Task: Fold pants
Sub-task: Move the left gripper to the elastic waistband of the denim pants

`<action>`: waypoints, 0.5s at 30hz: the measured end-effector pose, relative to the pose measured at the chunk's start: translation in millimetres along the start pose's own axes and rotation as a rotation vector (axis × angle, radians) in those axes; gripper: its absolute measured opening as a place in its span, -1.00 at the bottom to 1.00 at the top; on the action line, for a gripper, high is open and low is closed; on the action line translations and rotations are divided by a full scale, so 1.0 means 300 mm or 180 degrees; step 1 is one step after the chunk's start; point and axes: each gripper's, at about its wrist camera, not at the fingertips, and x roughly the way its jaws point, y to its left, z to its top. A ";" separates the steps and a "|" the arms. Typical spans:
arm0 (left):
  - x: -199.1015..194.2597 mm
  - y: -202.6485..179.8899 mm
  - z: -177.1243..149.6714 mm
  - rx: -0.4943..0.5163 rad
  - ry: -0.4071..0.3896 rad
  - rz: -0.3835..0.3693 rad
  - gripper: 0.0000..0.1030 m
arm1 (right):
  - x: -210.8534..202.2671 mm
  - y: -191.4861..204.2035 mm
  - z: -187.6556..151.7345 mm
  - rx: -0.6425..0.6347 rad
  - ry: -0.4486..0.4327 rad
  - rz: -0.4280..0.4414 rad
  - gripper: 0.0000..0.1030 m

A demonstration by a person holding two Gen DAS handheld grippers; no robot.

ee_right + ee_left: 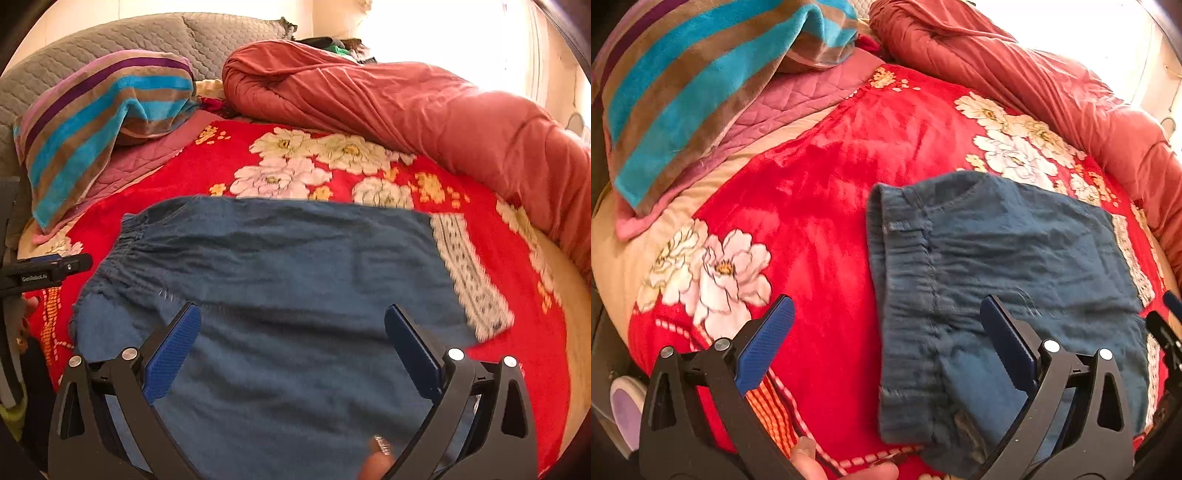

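The blue pants (pixel 280 280) lie flat on the red floral blanket (pixel 820 192), already doubled into a compact block, waistband to the left. Both tools hover above them with fingers apart and nothing held: the left tool (pixel 886 339) by the waistband, the right tool (pixel 291 347) over the middle. Folding looks nearly finished, though blur hides the near edge; any further fold calls for pinching that edge.
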 end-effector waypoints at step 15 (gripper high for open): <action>0.124 0.005 0.152 0.0143 0.0139 0.0173 0.82 | 0.192 0.030 0.186 -0.0367 0.0109 0.0167 0.92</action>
